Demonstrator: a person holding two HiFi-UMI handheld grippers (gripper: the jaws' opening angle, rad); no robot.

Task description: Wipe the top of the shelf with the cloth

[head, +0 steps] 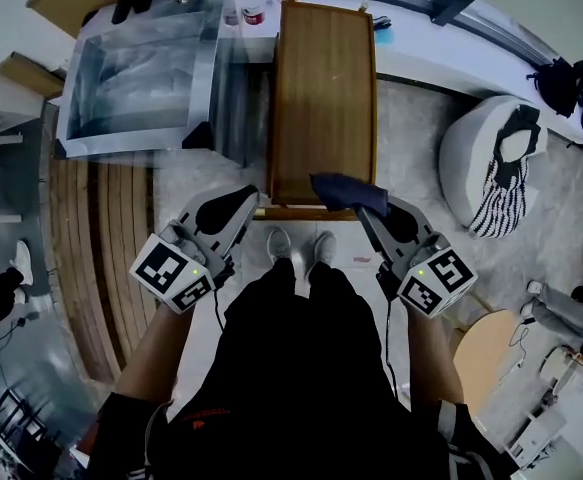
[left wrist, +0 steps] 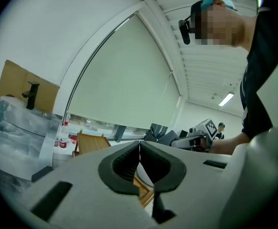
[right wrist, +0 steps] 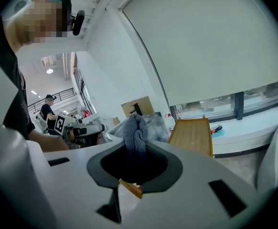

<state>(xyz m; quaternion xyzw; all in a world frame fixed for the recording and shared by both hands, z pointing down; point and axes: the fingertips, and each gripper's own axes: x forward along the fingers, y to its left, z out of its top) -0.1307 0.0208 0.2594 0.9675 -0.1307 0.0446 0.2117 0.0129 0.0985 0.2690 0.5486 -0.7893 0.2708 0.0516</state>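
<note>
The wooden shelf top (head: pixel 323 88) runs away from me in the head view, its near edge just above my feet. My right gripper (head: pixel 363 211) is shut on a dark blue-grey cloth (head: pixel 349 191) that hangs over the shelf's near right corner. In the right gripper view the cloth (right wrist: pixel 135 136) bunches up between the jaws, with the shelf top (right wrist: pixel 191 134) beyond. My left gripper (head: pixel 243 208) is shut with nothing in it, left of the shelf's near corner. In the left gripper view its jaws (left wrist: pixel 139 152) meet, and the shelf (left wrist: pixel 92 141) lies ahead.
A clear plastic-wrapped box (head: pixel 136 78) stands left of the shelf. Bottles (head: pixel 253 3) sit at the shelf's far end on a white sill. A white beanbag (head: pixel 491 163) with a striped cloth lies to the right. Another person (right wrist: pixel 47 109) stands far off.
</note>
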